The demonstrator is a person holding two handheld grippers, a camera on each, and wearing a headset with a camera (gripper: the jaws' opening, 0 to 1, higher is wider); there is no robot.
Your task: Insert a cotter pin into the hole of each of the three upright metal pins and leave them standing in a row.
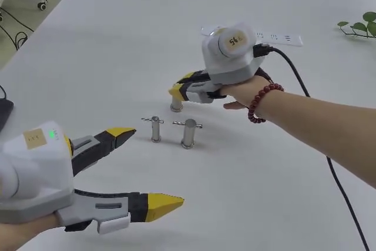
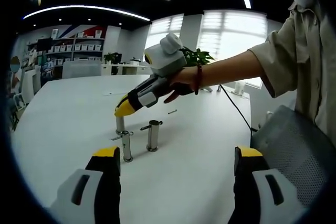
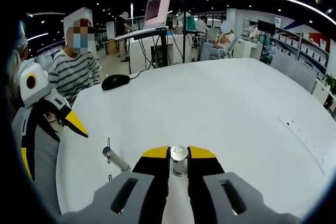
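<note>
Three short metal pins stand on the white table [image 1: 117, 39]. The near two [image 1: 155, 129] [image 1: 188, 133] each carry a cotter pin through the top. My right gripper [image 1: 175, 92] is shut on the third pin [image 1: 176, 107] behind them; in the right gripper view its jaws [image 3: 179, 153] clamp that pin [image 3: 179, 167] just below the head. My left gripper [image 1: 150, 167] hangs open at the lower left, short of the pins, with nothing between its fingers [image 2: 107, 154]. The left gripper view has the three pins [image 2: 126, 145] [image 2: 153, 135] [image 2: 120, 125] and what looks like a loose cotter pin [image 2: 172, 112] behind.
A white power strip [image 1: 276, 37] lies behind the right gripper, with a black cable [image 1: 305, 89] trailing along the right side. Plant leaves [image 1: 358, 26] sit at the far right. A black mouse [image 3: 115, 81] lies at the table's far end, near a seated person [image 3: 73, 72].
</note>
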